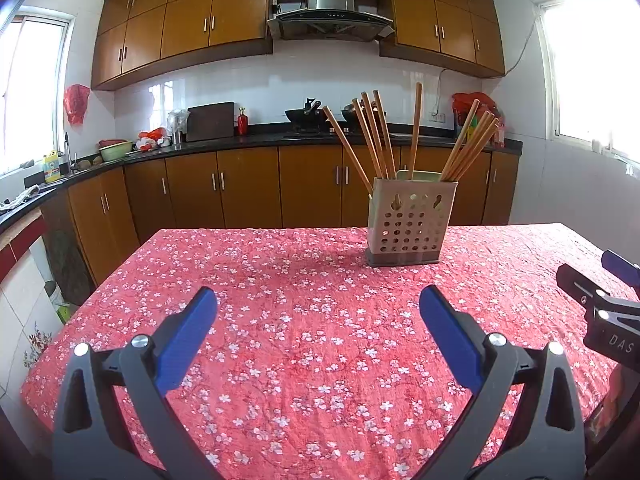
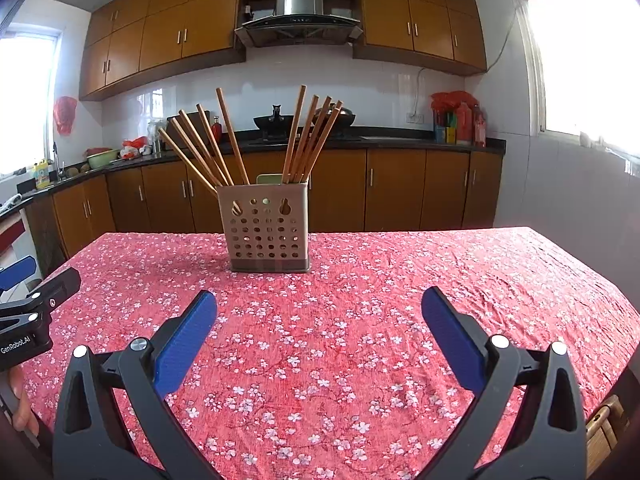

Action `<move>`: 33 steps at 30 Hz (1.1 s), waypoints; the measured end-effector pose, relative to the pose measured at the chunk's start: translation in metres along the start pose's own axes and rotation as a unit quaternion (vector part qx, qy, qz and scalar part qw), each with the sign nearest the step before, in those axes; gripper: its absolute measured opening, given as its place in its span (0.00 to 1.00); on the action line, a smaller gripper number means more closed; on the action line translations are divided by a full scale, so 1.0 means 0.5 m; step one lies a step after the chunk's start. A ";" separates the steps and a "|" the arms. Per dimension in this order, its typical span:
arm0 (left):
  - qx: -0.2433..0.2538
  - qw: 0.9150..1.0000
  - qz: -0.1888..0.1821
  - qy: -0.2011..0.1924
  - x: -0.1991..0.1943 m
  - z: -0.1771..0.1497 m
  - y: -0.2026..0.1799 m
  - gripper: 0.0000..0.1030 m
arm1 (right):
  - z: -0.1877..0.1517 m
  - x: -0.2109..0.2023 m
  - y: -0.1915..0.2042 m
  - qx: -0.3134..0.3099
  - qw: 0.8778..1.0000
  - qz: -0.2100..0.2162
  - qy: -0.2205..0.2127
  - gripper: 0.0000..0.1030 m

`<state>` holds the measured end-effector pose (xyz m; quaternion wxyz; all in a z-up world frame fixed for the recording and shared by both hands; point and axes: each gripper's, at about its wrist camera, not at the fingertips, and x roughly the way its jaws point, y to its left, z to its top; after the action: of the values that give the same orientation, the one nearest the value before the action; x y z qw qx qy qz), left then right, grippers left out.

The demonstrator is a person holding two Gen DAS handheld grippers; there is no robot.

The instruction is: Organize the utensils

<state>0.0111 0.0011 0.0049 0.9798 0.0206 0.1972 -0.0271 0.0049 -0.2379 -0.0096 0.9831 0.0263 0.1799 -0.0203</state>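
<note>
A beige perforated utensil holder [image 1: 412, 220] stands on the red floral tablecloth [image 1: 304, 320] near the table's far side. Several wooden chopsticks [image 1: 374, 140] stick out of it, fanned left and right. It also shows in the right wrist view [image 2: 266, 228] with its chopsticks [image 2: 304, 140]. My left gripper [image 1: 318, 300] is open and empty, well short of the holder. My right gripper [image 2: 320, 302] is open and empty, also short of it. The right gripper shows at the right edge of the left wrist view [image 1: 600, 296].
The tablecloth [image 2: 360, 340] covers the whole table. The left gripper's body [image 2: 28, 312] shows at the left edge of the right wrist view. Kitchen counter with woks [image 1: 304, 114], cabinets and a range hood [image 1: 330, 12] lie behind the table.
</note>
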 end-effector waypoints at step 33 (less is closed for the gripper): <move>0.002 1.000 -0.005 0.008 0.015 -0.005 -0.010 0.96 | -0.003 0.012 0.000 0.006 1.000 0.000 0.011 0.98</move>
<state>0.0168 -0.0039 -0.0004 0.9779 0.0215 0.2054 -0.0320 0.0097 -0.2377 -0.0133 0.9810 0.0321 0.1903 -0.0211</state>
